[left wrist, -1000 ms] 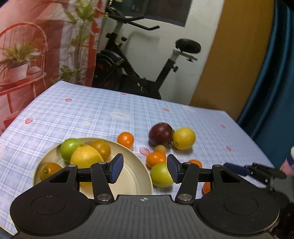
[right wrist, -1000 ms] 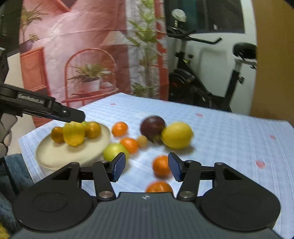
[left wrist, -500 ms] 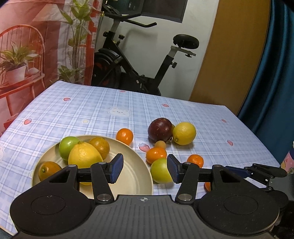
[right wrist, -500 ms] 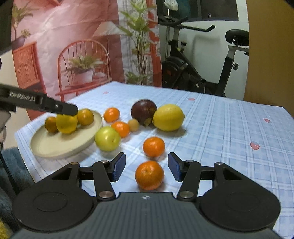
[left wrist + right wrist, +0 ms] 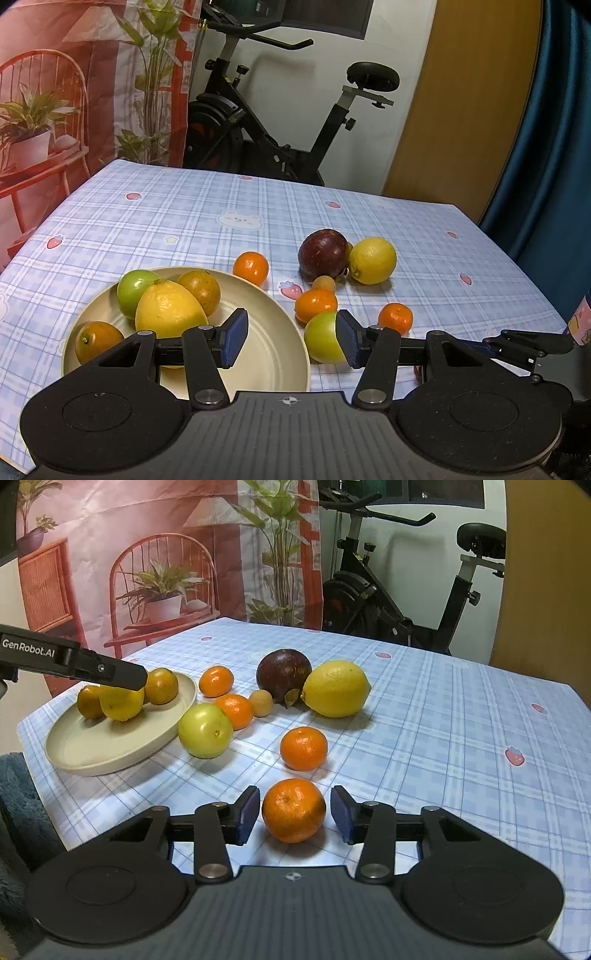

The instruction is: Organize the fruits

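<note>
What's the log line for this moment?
right gripper: closing around near orange, pads not yet touching | left gripper: open, empty, over plate edge | four fruits on plate

Both wrist cameras sit close behind their jaws, tilted down across the desk (image 5: 155,210) toward the exercise bike (image 5: 266,122), the left over the plate (image 5: 273,354), the right nearer the tangerine (image 5: 293,809), sharing the fruit.

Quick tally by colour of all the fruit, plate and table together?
Orange citrus: 6
Yellow lemons: 2
Green fruits: 2
Dark purple fruit: 1
Small tan fruit: 1
Total: 12
</note>
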